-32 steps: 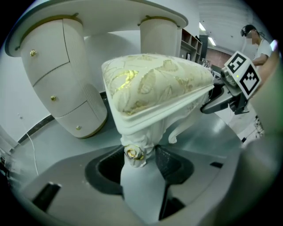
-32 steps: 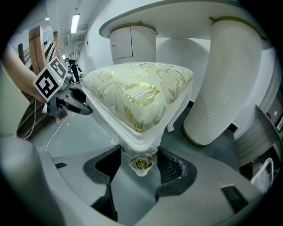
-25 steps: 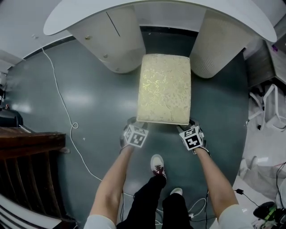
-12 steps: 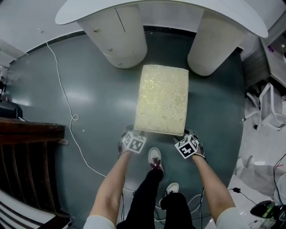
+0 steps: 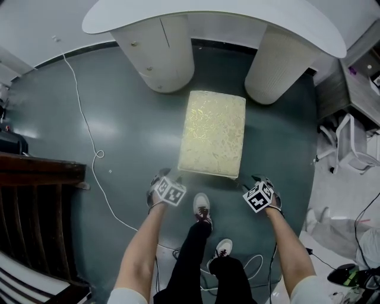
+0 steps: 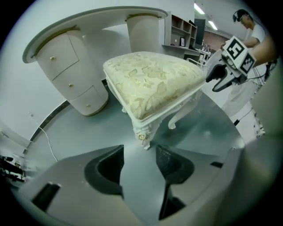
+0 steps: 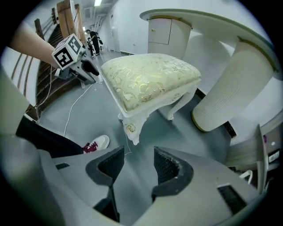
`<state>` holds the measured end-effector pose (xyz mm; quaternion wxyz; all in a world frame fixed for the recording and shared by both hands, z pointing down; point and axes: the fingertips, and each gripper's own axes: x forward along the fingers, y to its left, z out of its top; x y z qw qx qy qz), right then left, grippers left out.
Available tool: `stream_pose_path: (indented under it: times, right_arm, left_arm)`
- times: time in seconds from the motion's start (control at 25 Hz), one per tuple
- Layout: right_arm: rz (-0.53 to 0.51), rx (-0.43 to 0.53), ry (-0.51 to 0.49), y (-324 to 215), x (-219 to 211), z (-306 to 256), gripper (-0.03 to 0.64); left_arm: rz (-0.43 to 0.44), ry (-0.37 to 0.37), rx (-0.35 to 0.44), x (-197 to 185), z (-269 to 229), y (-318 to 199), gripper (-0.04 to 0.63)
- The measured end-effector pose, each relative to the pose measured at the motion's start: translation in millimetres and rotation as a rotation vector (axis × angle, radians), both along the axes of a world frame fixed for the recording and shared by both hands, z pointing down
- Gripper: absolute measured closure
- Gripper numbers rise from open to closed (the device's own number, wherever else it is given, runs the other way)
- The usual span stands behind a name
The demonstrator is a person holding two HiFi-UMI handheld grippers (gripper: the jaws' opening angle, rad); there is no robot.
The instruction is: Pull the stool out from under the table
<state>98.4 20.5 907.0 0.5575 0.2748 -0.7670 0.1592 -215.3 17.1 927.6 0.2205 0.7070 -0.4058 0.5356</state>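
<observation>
The stool [image 5: 212, 132], with a cream and gold patterned cushion and white carved legs, stands on the grey floor out in front of the white table [image 5: 208, 12]. My left gripper [image 5: 159, 176] is just off the stool's near left corner, apart from it. In the left gripper view the stool's corner leg [image 6: 142, 137] stands beyond my left gripper [image 6: 139, 152], whose jaws are open and empty. My right gripper [image 5: 256, 179] is off the near right corner. Its jaws are closing in the right gripper view [image 7: 138, 152], with nothing between them and the stool leg [image 7: 131, 129] ahead.
Two round white table pedestals [image 5: 157, 53] [image 5: 279, 59] stand behind the stool. A white cable [image 5: 89, 148] trails over the floor at left, next to a dark wooden railing [image 5: 35, 196]. My shoes [image 5: 203, 209] are between the grippers. A white chair [image 5: 344, 142] is at right.
The stool has come further out from under the table. Both grippers have left its near corners and drawn back toward me; the right one has also moved outward.
</observation>
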Motion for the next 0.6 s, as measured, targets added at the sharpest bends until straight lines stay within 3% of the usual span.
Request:
stream_pose_path:
  times: [0.2,0.36,0.6]
  right_arm:
    - [0.031,0.062,0.008,5,18,-65,0.449]
    - [-0.024,0.18,0.04,-4,19,-136,0.581]
    - [-0.032,0.26,0.016,0,26,-235,0.601]
  left_arm:
    - [-0.055,0.019,0.031,-16,-63,13,0.411]
    - [-0.099,0.016,0.119,-27,-129,20,0.547]
    - [-0.107,0.066,0.225,-23,-228,39,0.575]
